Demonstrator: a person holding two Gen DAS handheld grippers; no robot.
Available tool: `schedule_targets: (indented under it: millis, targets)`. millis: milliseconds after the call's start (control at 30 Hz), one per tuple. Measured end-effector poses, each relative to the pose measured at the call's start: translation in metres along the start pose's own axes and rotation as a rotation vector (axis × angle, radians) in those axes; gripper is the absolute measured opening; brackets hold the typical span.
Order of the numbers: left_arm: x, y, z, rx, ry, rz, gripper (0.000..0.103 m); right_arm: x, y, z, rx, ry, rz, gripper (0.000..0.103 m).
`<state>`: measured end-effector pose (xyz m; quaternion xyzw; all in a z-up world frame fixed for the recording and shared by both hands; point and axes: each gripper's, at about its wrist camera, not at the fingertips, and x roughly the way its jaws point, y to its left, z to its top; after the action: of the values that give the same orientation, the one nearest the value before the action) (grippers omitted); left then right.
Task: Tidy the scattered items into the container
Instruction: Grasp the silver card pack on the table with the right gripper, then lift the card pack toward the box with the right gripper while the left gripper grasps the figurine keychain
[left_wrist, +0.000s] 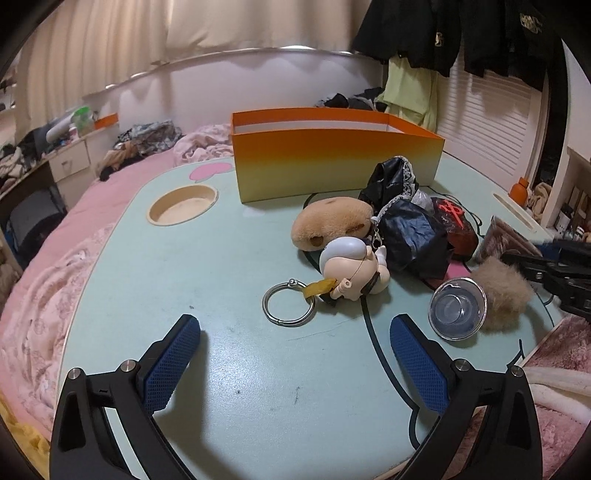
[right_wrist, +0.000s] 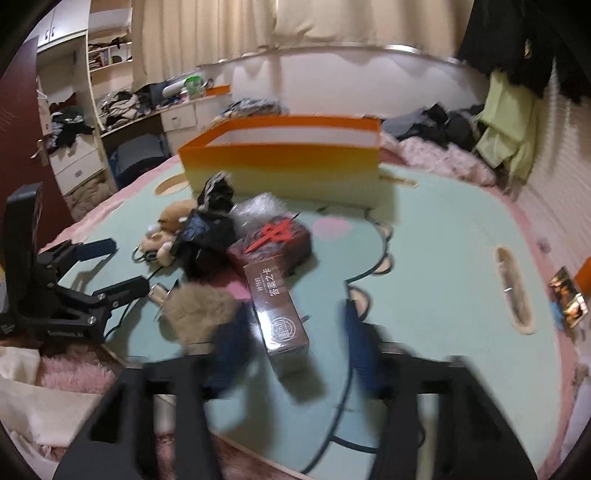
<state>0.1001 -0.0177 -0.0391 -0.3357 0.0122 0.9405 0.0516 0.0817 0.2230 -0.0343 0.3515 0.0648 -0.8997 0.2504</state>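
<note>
I see the left gripper with its blue textured pads spread wide apart above the pale green tabletop, with nothing between them. Just beyond its fingertips lies a silver metal key ring joined by a yellow tab to a small pale-skinned doll figure with a white cap. Behind the doll sits a tan plush toy, touching a crumpled black glossy bag with lace trim. A clear round plastic cup on its side lies against a beige fur pompom. The orange-to-yellow cardboard container stands upright at the far side of the table, behind the pile, and I cannot see into it. From the right wrist view, the right gripper is blurred; its dark blue fingers stand on either side of a long brown wrapped card box with white lettering, and I cannot tell whether the pads press on it. Farther back, a dark red box bearing a red emblem rests beside the black bag. The left gripper appears at the left edge of this view, wide open.
</note>
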Motion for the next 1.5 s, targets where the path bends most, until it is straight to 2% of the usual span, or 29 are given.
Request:
schedule_targets:
  millis: [33, 267, 333, 467, 567, 633, 667, 733, 900, 1067, 1233, 1300, 1367, 1500]
  targets:
    - [-0.001, 0.000, 0.000, -0.004, -0.003, -0.007, 0.102, 0.001, -0.001, -0.002, 0.011, 0.006, 0.011, 0.020]
    - [-0.003, 0.007, 0.016, -0.059, -0.019, -0.090, 0.100, -0.025, -0.018, -0.012, 0.117, -0.121, 0.015, 0.020]
    - [-0.001, 0.009, 0.027, -0.073, -0.026, -0.104, 0.090, -0.026, -0.018, -0.012, 0.120, -0.122, 0.021, 0.020]
    - [0.010, 0.003, 0.041, -0.050, 0.016, -0.146, 0.085, -0.020, -0.013, -0.008, 0.097, -0.098, 0.013, 0.020]
    - [0.017, -0.008, 0.043, -0.003, 0.032, -0.149, 0.074, -0.019, -0.016, -0.008, 0.098, -0.094, 0.014, 0.020]
    - [0.024, -0.016, 0.041, 0.023, 0.066, -0.159, 0.050, -0.019, -0.019, -0.008, 0.112, -0.092, 0.019, 0.020]
    - [0.025, -0.018, 0.039, 0.031, 0.067, -0.163, 0.050, -0.019, -0.021, -0.008, 0.120, -0.091, 0.021, 0.020]
    - [0.023, -0.021, 0.036, 0.049, 0.066, -0.171, 0.040, -0.018, -0.023, -0.008, 0.130, -0.089, 0.021, 0.020]
    - [0.011, -0.017, 0.027, 0.038, 0.067, -0.240, 0.040, -0.019, -0.022, -0.008, 0.133, -0.095, 0.014, 0.020]
    - [-0.013, -0.010, 0.030, 0.032, 0.005, -0.290, 0.040, -0.019, -0.022, -0.007, 0.129, -0.096, 0.010, 0.020]
    - [-0.032, 0.000, 0.060, 0.008, -0.076, -0.290, 0.040, -0.018, -0.023, 0.001, 0.125, -0.094, 0.019, 0.020]
    - [-0.035, 0.001, 0.073, 0.006, -0.101, -0.275, 0.039, -0.017, -0.027, 0.011, 0.142, -0.090, 0.050, 0.020]
    - [-0.033, 0.000, 0.090, 0.006, -0.117, -0.248, 0.039, -0.016, -0.030, 0.023, 0.153, -0.088, 0.071, 0.020]
    - [-0.021, 0.000, 0.123, -0.010, -0.122, -0.236, 0.039, -0.012, -0.035, 0.059, 0.122, -0.110, 0.038, 0.020]
